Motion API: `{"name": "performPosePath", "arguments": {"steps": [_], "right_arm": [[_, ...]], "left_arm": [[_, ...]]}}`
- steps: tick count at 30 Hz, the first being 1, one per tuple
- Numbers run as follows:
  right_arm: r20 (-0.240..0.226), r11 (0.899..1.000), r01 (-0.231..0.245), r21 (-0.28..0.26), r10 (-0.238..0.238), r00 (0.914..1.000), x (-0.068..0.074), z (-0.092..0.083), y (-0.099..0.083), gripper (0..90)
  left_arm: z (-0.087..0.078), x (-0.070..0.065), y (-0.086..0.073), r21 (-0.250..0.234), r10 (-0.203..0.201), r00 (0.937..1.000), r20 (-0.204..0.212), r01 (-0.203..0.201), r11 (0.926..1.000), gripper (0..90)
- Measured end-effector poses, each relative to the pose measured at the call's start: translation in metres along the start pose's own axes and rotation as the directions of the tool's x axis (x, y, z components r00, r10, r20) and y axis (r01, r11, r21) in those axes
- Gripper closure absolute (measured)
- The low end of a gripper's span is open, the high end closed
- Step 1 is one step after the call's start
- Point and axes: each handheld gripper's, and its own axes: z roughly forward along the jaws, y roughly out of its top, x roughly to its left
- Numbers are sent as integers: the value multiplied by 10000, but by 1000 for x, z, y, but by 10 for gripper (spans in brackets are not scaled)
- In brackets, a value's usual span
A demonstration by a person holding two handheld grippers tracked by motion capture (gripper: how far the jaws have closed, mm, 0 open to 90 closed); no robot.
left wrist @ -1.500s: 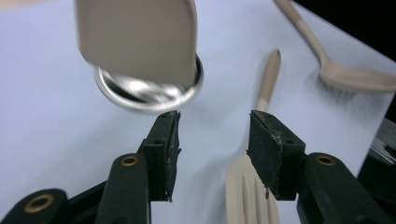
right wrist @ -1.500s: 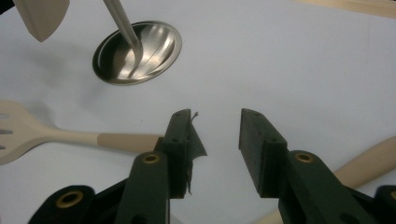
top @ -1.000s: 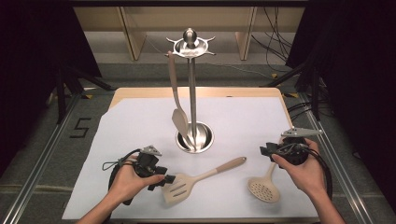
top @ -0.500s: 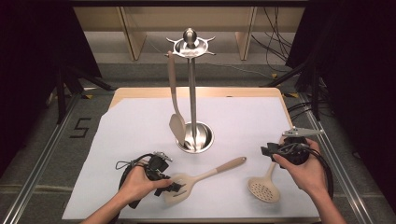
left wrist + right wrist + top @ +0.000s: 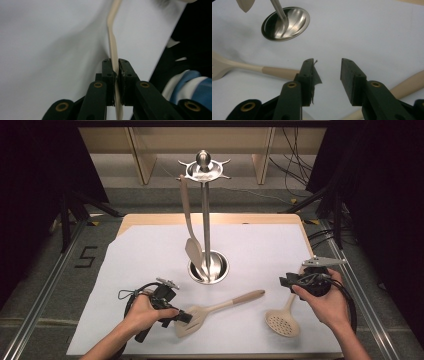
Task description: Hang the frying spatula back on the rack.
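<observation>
Near the front-left of the surface [image 5: 150,245], the left hand-held gripper [image 5: 183,317] has just been closing its jaws and now clamps the thin edge of the turner's [image 5: 200,317] blade, seen edge-on between the pads in the left gripper view [image 5: 113,50]. The turner lies flat, its handle running right toward the front middle. Behind it, at the centre, stands the rack [image 5: 205,220] with a spatula [image 5: 192,247] hanging from it. Near the front-right lies the skimmer [image 5: 283,322]. Just above its handle the right hand-held gripper [image 5: 283,281] hovers, jaws apart with nothing between them.
</observation>
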Motion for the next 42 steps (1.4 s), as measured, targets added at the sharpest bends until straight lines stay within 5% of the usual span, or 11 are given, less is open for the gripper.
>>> {"name": "performPosePath", "arguments": {"steps": [6, 7, 18, 24, 27, 29, 32, 33, 36, 37, 42], "right_arm": [[130, 9998, -52, -171, 54, 9999, 1, 1, -1, 642], [-11, 9990, -399, -199, 399, 9992, 3, 2, -1, 643], [-138, 9996, -254, -152, 252, 9996, 2, 3, 0, 645], [107, 9996, -201, -174, 203, 9997, 4, 4, 1, 645], [29, 9992, -391, 0, 391, 9992, 6, 4, 1, 644], [177, 9999, -70, -90, 71, 9998, 4, 4, 1, 643], [204, 9996, 216, -174, -212, 9996, 1, 4, 0, 642], [-131, 9992, -391, -73, 390, 9992, 5, 4, 0, 641], [-130, 9983, -573, 44, 574, 9983, 5, 4, -1, 640], [-130, 9983, -573, 44, 574, 9983, 5, 4, -1, 640], [77, 10000, -2, -83, 2, 10000, 3, 5, 0, 641]], "left_arm": [[-19, 13, -5, 27, 345, 9977, -589, -344, 9994, 846], [-25, 18, -8, -17, 227, 9980, -593, -228, 9997, 846], [-58, 52, -32, 406, -564, 9983, -146, 569, 9976, 841], [-68, 64, -36, 510, -743, 9960, -489, 768, 9957, 815], [-68, 66, -34, 703, -343, 9943, -1010, 415, 9967, 750], [-65, 66, -32, 739, 75, 9814, -1916, 68, 9972, 664], [-64, 63, -28, 762, 929, 9521, -2914, -737, 9944, 569], [-64, 61, -28, 692, 1068, 9423, -3174, -893, 9936, 545], [-68, 55, -22, 16, 1139, 9033, -4136, -1244, 9922, 491], [-68, 55, -22, 16, 1139, 9033, -4136, -1244, 9922, 492], [-70, 37, -7, -601, 1798, 8762, -4472, -2300, 9713, 507]]}}
